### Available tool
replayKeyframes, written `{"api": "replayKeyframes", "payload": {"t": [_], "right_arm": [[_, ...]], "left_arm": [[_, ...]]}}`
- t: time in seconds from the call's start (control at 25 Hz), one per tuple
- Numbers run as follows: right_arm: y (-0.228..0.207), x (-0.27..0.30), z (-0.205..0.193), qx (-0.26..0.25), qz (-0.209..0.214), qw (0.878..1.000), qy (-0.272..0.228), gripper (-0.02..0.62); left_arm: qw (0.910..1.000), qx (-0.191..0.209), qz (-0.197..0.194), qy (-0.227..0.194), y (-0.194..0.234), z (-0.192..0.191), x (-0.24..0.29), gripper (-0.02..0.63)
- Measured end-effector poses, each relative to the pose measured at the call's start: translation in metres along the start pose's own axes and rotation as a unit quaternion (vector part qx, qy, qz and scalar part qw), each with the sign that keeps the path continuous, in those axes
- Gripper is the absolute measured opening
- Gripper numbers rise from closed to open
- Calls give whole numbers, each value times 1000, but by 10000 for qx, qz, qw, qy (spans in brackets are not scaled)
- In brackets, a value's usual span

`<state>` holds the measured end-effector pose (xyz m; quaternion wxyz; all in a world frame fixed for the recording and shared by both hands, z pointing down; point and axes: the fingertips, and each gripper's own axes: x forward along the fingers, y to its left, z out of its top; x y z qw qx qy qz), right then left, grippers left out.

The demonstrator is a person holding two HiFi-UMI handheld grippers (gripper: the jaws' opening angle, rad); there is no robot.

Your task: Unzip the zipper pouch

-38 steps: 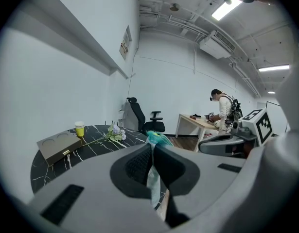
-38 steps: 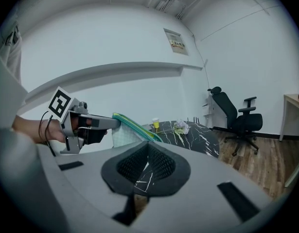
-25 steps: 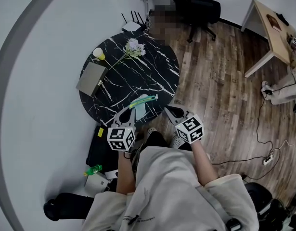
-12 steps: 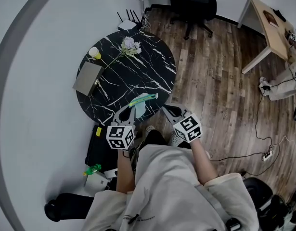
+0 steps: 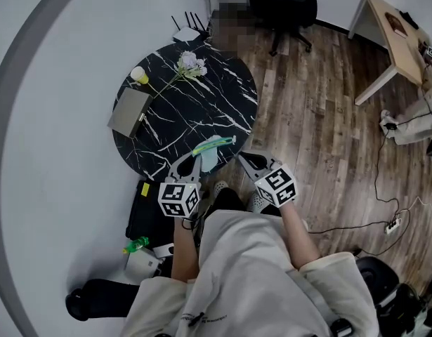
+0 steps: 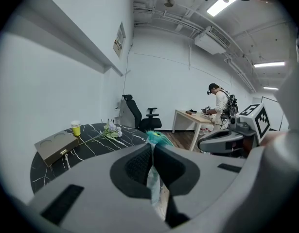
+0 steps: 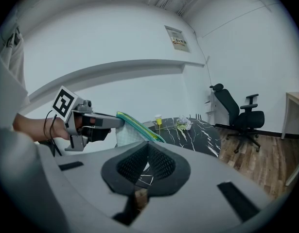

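Zipper pouch: over the counter's near edge, clenched in left tongs. Long axis runs rightward. Right tongs clenched empty, just beside its free end.

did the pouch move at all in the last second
No. The pouch still hangs over the near edge of the table, pinched in the left gripper, same as before.
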<state>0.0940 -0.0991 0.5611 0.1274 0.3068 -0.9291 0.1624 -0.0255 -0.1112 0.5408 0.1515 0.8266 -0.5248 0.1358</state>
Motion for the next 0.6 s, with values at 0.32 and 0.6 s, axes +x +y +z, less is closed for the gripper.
{"api": "replayKeyframes", "payload": {"t": [0.32, 0.6], "right_arm": [[3, -2, 2, 45, -7, 10000, -29, 5], [7, 0, 2, 0, 52, 9999, -97, 5]], "left_arm": [[9999, 61, -117, 5, -9, 3, 1, 25], [9998, 141, -166, -20, -9, 5, -1, 25]]}}
